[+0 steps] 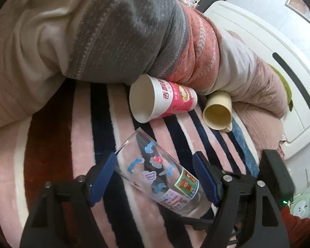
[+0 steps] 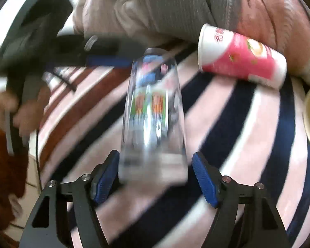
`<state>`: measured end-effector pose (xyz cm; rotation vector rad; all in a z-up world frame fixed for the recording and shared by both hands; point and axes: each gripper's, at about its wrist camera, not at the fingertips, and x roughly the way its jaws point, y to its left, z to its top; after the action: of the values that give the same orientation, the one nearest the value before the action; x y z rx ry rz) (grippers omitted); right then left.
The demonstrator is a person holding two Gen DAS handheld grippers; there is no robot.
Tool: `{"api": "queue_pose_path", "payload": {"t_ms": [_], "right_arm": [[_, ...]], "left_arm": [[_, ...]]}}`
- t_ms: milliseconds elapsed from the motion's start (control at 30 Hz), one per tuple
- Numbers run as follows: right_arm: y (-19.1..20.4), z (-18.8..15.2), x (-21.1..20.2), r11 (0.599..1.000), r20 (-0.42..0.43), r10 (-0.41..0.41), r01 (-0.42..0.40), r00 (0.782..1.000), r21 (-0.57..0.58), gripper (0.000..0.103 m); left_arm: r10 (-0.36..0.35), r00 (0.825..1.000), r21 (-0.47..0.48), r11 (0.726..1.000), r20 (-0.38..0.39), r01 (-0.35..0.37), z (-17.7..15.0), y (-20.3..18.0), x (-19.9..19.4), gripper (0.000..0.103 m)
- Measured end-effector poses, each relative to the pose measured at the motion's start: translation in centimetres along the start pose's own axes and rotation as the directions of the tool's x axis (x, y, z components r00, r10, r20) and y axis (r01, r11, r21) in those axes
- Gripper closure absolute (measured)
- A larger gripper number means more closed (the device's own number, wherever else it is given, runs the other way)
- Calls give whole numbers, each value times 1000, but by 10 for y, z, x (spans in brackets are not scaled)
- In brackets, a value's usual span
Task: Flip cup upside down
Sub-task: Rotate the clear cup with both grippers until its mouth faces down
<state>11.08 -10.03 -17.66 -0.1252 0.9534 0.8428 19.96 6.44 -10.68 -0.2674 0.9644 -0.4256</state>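
**Clear glass between both tools, neither one gripping it**

Left wrist view: my left tool (image 1: pixel 155 177) stands spread, its blue pads on either side of the clear glass cup (image 1: pixel 157 173). The cup lies slantwise between the fingers, its open rim pointing up and away toward the far left and its thick base low on the right, close against the right pad (image 1: pixel 206 179). The left pad (image 1: pixel 103 177) sits just beside the wall near the rim end. I cannot tell whether either pad truly touches; neither looks pressed in. Beneath is a striped blanket (image 1: pixel 51 144). Farther off lie a pink paper cup (image 1: pixel 165 99) on its side and a cream mug (image 1: pixel 217 111), both against a heap of bedding (image 1: pixel 113 31).

I judge the glass stiff, smooth and slippery, breakable, and heavier at the base than the paper cup would be. The stickers give little purchase. I would take it across the middle of the wall, squarely and firmly, not at the thin rim.

Right wrist view: the picture is smeared by motion. My right tool (image 2: pixel 155 175) is also spread, and the cup (image 2: pixel 153 113) stands lengthwise ahead of it, wide end nearest, between the pads, narrow end far. The left pad (image 2: pixel 105 177) is just beside the wall; the right pad (image 2: pixel 204 177) stands apart from it. The left tool (image 2: pixel 109 60) reaches the far end from the side.
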Motion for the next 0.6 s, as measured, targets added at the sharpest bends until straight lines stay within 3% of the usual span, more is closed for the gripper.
{"api": "queue_pose_path", "payload": {"t_ms": [33, 133, 233, 333, 400, 433, 533, 600], "right_arm": [[-1, -2, -4, 1000, 18, 16, -16, 1000, 14, 50], [-8, -1, -8, 998, 29, 45, -46, 999, 49, 50], [-26, 0, -11, 991, 6, 123, -123, 992, 57, 50], [-44, -5, -24, 979, -35, 202, -201, 979, 34, 50], [-54, -8, -30, 968, -59, 250, -248, 967, 30, 50], [-62, -9, -34, 958, -80, 287, -287, 954, 17, 50], [-81, -17, -43, 933, -136, 359, -360, 923, 17, 49], [-87, -17, -47, 932, -159, 357, -363, 921, -8, 49]], "left_arm": [[2, 1000, -3, 1000, 0, -2, 1, -1, 1, 28], [0, 1000, 6, 1000, 22, 0, 8, -5, 0, 28], [-13, 1000, 78, 997, 19, 12, 19, -18, 5, 28], [-59, 996, 181, 981, -68, 71, 31, -40, 28, 28], [-123, 964, 227, 958, -234, 177, 29, -55, 55, 28], [-130, 953, 248, 948, -275, 201, 26, -60, 62, 28], [-166, 923, 312, 908, -347, 280, 17, -77, 73, 28], [-205, 898, 316, 886, -390, 339, 15, -83, 73, 28]]}}
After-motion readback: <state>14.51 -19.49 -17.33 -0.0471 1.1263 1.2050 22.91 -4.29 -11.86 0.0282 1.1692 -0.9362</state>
